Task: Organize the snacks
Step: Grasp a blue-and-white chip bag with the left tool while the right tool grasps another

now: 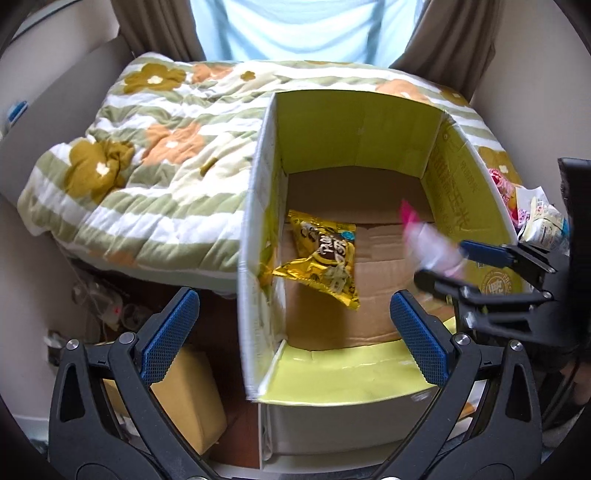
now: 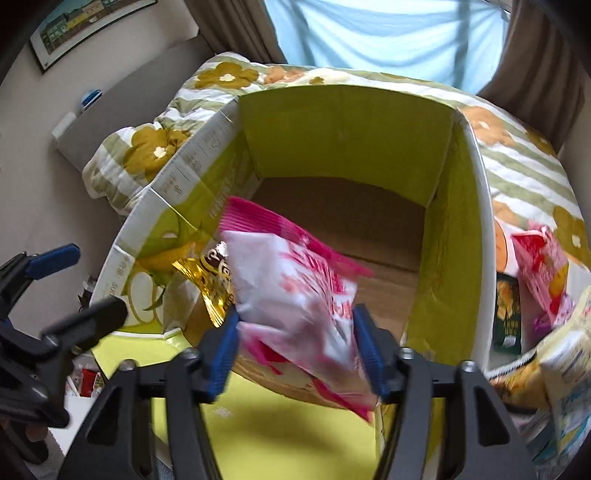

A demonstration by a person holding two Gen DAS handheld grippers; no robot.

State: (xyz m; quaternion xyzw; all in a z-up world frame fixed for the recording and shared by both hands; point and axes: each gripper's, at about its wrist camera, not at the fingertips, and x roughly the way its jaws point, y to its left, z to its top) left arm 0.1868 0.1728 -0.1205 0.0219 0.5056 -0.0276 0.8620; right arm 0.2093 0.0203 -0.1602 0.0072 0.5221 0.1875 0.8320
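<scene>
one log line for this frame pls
left gripper: open, empty | right gripper: shut on pink snack bag, over box | gold snack bag: inside box

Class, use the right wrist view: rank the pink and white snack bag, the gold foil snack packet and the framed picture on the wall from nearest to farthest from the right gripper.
1. Pink and white snack bag: between the fingers of the right gripper.
2. Gold foil snack packet: just behind, to the left, inside the yellow-green cardboard box.
3. Framed picture: far upper left, on the wall.
</scene>
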